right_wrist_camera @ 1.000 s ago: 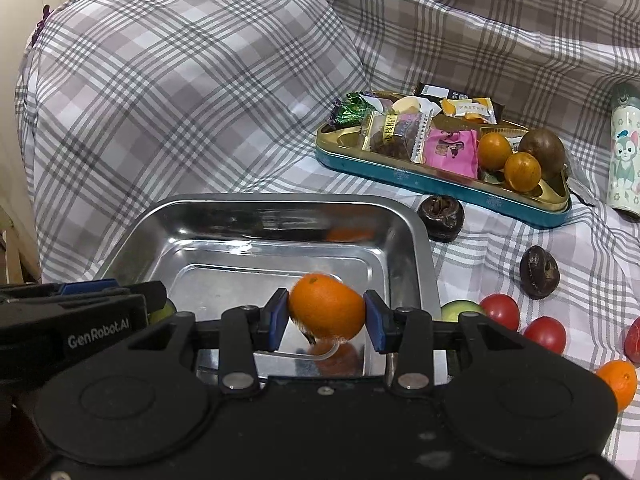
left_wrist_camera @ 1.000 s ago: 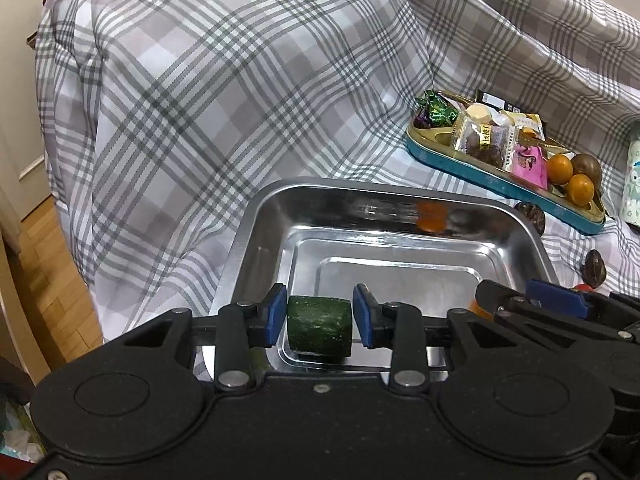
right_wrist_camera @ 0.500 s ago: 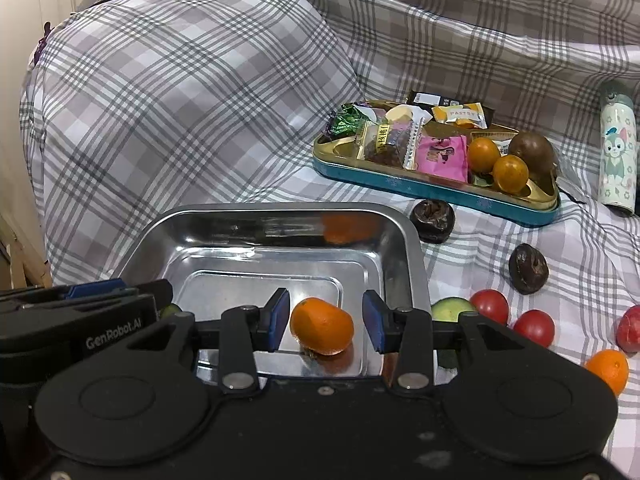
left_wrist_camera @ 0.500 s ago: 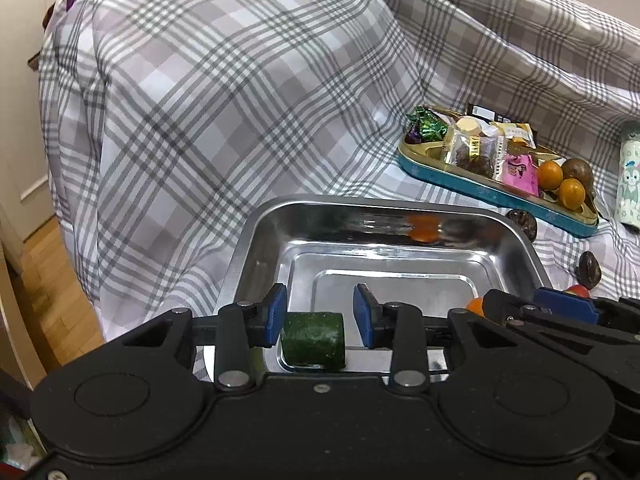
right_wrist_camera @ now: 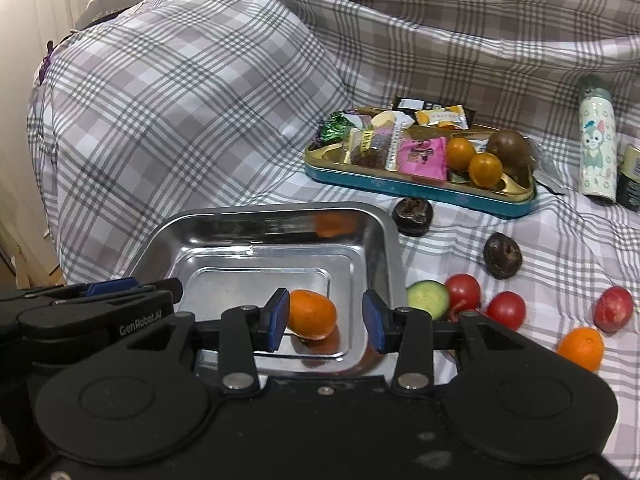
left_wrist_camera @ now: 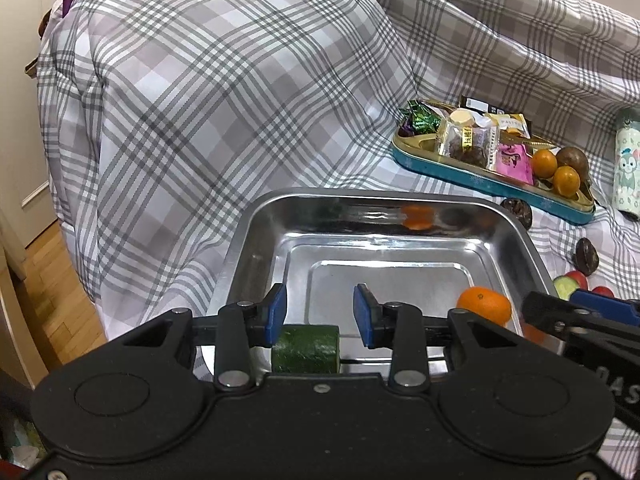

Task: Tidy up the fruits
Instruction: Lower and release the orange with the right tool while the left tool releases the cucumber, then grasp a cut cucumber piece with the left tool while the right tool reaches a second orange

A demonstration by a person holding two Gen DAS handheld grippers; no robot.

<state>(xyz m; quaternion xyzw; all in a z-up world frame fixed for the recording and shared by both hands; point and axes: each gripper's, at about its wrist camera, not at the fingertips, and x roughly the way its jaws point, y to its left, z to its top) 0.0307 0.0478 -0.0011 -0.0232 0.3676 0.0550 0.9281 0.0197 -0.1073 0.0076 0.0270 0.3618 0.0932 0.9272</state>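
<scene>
Grey-white plaid bedsheet point(right_wrist_camera: 200, 112); shiny silver steel tray point(right_wrist_camera: 384, 248) w/ orange mandarin point(right_wrist_camera: 312, 314), dark-green cucumber chunk point(left_wrist_camera: 306, 348) (blue gripper pads).

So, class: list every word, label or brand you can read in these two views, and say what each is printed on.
"GenRobot.AI": on the left gripper's black body, right wrist view.
"PASTRY": on a yellow snack packet in the teal tin; faint.
"AS": cut-off letters on the right gripper's body, left wrist view.
Other snack wrappers and the cartoon bottle: print too small to read.
</scene>
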